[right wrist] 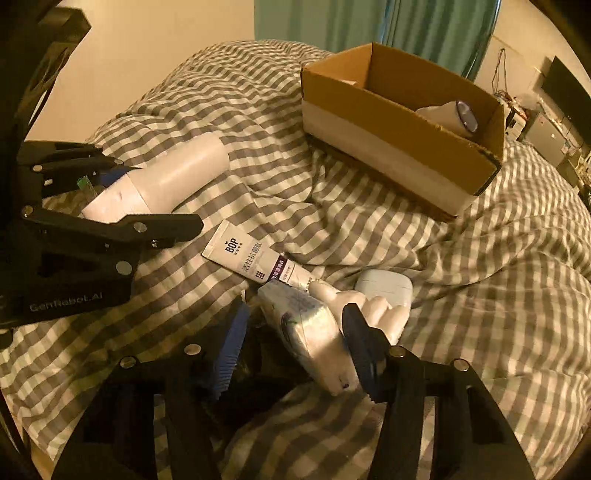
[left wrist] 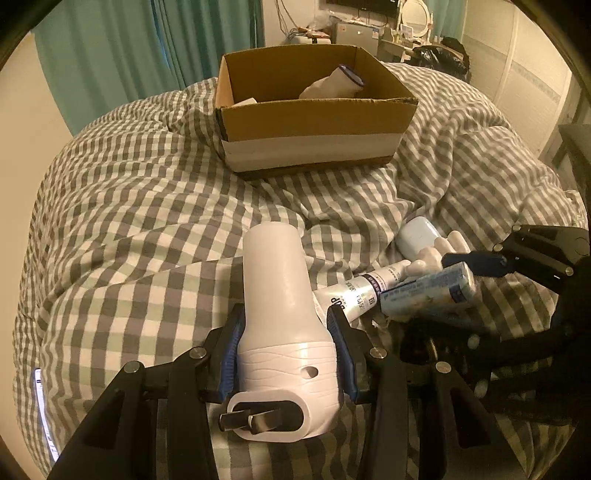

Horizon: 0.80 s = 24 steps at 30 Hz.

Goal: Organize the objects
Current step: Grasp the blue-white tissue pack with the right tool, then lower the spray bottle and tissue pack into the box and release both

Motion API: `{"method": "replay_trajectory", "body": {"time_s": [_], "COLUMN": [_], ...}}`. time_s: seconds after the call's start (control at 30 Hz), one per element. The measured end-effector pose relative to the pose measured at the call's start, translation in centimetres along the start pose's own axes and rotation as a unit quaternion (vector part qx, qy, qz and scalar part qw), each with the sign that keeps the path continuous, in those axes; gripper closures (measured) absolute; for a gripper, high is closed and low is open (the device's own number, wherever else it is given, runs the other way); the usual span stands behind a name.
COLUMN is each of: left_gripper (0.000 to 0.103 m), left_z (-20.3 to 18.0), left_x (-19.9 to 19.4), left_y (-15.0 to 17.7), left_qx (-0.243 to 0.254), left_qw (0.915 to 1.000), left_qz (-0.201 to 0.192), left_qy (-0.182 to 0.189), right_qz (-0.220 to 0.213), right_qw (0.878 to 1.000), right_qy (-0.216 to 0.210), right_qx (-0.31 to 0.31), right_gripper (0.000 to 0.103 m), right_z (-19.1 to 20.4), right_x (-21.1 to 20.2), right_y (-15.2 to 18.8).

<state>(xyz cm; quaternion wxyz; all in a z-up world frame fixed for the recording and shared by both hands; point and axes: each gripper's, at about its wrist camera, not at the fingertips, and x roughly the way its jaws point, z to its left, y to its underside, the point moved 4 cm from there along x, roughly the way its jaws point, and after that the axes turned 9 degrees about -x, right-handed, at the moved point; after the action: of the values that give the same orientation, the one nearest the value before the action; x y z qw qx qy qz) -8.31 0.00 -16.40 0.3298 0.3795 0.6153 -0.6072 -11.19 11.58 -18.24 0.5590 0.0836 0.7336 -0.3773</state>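
White plug-in device clamped in left gripper; right gripper, jaws part-open, around tissue pack, grip unclear.

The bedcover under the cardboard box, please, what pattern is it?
A grey-and-white check bedcover, clearest in the left wrist view.

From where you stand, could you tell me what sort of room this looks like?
Most likely a bedroom: a gingham duvet covers a bed, teal curtains hang behind it, and a cluttered dressing table with a mirror stands beyond.
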Motion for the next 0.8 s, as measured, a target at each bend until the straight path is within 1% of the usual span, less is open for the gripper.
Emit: {"method": "replay_trajectory", "body": {"time_s": [0.03,0.23,0.4,0.53,0.67,0.8], "left_gripper": [0.058,0.058,0.058,0.058,0.058,0.058], "left_z": [0.0,0.2,0.4,0.5,0.4,0.1], "left_x": [0.0,-0.5,-1.8,-3.2,-4.7,-6.3], "left_y": [0.1,0.4,0.6,0.4,-0.8,-3.5], "left_qx": [-0.002,-0.007,-0.018,-0.017,-0.015,-0.009], "left_qw": [1.0000,0.9999,0.9995,0.9990,0.9979,0.9957], "left_qz": [0.000,-0.010,-0.021,-0.038,-0.061,-0.091], "left_qy": [0.001,0.006,0.015,0.017,0.016,0.010], "right_qz": [0.005,0.003,-0.020,-0.040,-0.065,-0.093], "right_qw": [1.000,1.000,0.999,0.998,0.994,0.991], "right_qy": [0.002,0.024,0.034,0.056,0.082,0.092], "right_qx": [0.001,-0.014,-0.003,-0.009,-0.017,-0.015], "right_gripper": [0.069,0.075,0.077,0.077,0.078,0.078], "right_z": [0.0,0.7,0.7,0.9,0.9,-0.2], "right_x": [0.1,-0.7,-3.2,-5.6,-8.3,-10.8], "right_y": [0.1,0.2,-0.1,-0.9,-2.2,-4.2]}}
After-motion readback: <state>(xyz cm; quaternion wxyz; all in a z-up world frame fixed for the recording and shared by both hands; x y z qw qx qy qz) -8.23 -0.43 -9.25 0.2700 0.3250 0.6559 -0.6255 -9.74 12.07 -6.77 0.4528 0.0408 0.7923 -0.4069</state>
